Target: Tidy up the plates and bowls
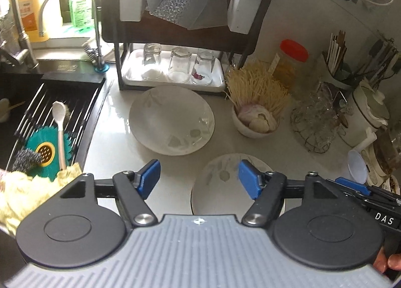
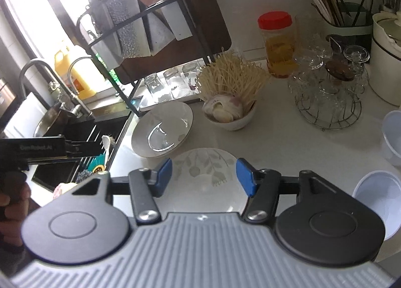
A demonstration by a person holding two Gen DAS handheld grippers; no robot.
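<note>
Two white plates with a pale leaf pattern lie on the white counter. The far, deeper plate (image 1: 171, 119) (image 2: 163, 129) sits in front of the dish rack. The near plate (image 1: 223, 187) (image 2: 205, 175) lies just ahead of both grippers. My left gripper (image 1: 199, 179) is open and empty, above the counter at the near plate's left edge. My right gripper (image 2: 204, 176) is open and empty, its blue pads either side of the near plate's far half. The right gripper's body shows at the right edge of the left wrist view (image 1: 363, 192). The left one shows at the left of the right wrist view (image 2: 50, 150).
A dark dish rack (image 1: 175, 25) holds upturned glasses (image 1: 179, 65) on a white tray. A bowl of shells and noodles (image 1: 255, 117) (image 2: 229, 110) stands right of the far plate. A black sink (image 1: 50, 117) with a spoon lies left. White plastic cups (image 2: 376, 197) and a wire glass stand (image 2: 328, 97) sit right.
</note>
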